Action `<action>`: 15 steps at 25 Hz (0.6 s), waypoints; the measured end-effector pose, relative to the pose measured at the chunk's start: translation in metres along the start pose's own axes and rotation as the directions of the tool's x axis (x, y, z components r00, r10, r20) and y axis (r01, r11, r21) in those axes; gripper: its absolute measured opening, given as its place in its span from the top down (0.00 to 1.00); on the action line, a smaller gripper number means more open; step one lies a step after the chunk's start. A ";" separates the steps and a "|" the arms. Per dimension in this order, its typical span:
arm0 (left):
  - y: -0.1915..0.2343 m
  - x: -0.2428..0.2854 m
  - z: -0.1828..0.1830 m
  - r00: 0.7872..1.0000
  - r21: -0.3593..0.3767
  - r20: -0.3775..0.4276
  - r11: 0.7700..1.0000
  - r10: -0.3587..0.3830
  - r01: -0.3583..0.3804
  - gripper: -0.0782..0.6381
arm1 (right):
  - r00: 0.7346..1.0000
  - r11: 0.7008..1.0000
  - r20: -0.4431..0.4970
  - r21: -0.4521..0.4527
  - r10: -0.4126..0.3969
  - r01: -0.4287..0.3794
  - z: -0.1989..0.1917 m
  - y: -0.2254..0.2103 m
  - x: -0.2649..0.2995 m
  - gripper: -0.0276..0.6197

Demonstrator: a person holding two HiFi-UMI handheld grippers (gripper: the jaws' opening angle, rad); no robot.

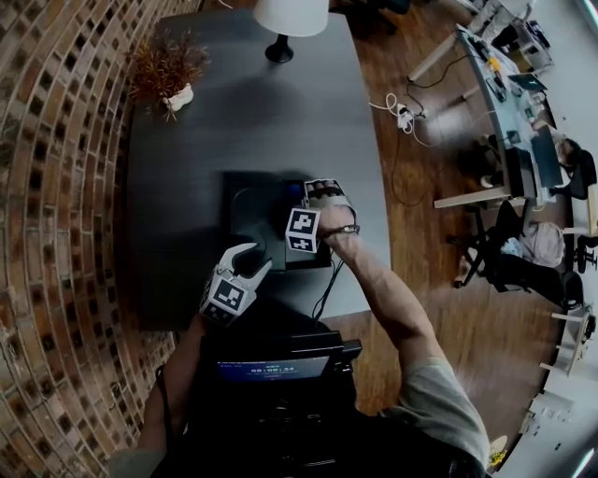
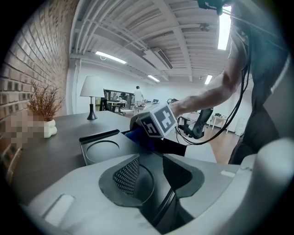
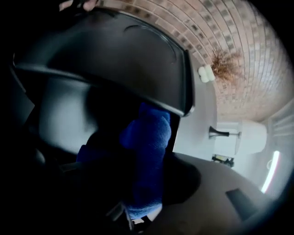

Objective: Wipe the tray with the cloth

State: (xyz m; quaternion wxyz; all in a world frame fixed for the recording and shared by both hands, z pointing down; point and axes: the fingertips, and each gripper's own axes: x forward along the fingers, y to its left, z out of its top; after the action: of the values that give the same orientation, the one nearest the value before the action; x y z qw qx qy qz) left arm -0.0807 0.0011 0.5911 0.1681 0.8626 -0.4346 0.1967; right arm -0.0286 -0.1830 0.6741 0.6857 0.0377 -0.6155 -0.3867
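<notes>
So the black plastic tray (image 1: 245,210) with a round recess sits mid-frame on the dark tabletop (image 1: 187,140) in the head view. Just below it, the left gripper (image 1: 254,259) has its jaws pinched on the tray's near rim, looks like a firm hold. Over the tray's right part, the right gripper (image 1: 310,198) has its fingers clamped on a bright blue fuzzy cloth (image 3: 148,147), and the cloth touches the tray there. There's a white lamp (image 1: 290,19) at the top edge and a dried plant (image 1: 168,73) upper left.
</notes>
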 end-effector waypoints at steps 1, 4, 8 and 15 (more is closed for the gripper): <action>0.000 0.000 -0.001 1.000 -0.002 -0.001 1.000 0.000 0.000 0.66 | 1.000 1.000 0.010 -0.014 -0.017 0.017 0.000 0.003 -0.001 0.71; 0.002 -0.003 0.005 1.000 -0.007 -0.010 1.000 0.001 -0.001 0.66 | 0.996 0.996 0.076 -0.085 0.046 -0.040 0.003 0.022 -0.012 0.71; 0.002 -0.004 0.005 1.000 -0.004 -0.011 1.000 0.003 -0.003 0.66 | 0.946 0.933 0.195 -0.306 0.257 -0.190 0.022 0.082 -0.055 0.71; 0.000 -0.002 -0.001 1.000 0.011 -0.022 1.000 0.004 -0.004 0.66 | 0.798 0.885 0.383 -0.199 0.465 -0.421 0.042 0.122 -0.083 0.71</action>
State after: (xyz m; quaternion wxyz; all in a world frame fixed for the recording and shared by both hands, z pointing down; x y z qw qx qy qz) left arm -0.0816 0.0031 0.5905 0.1677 0.8605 -0.4335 0.2087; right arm -0.0017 -0.0322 0.6811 0.6092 -0.2272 -0.7190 -0.2457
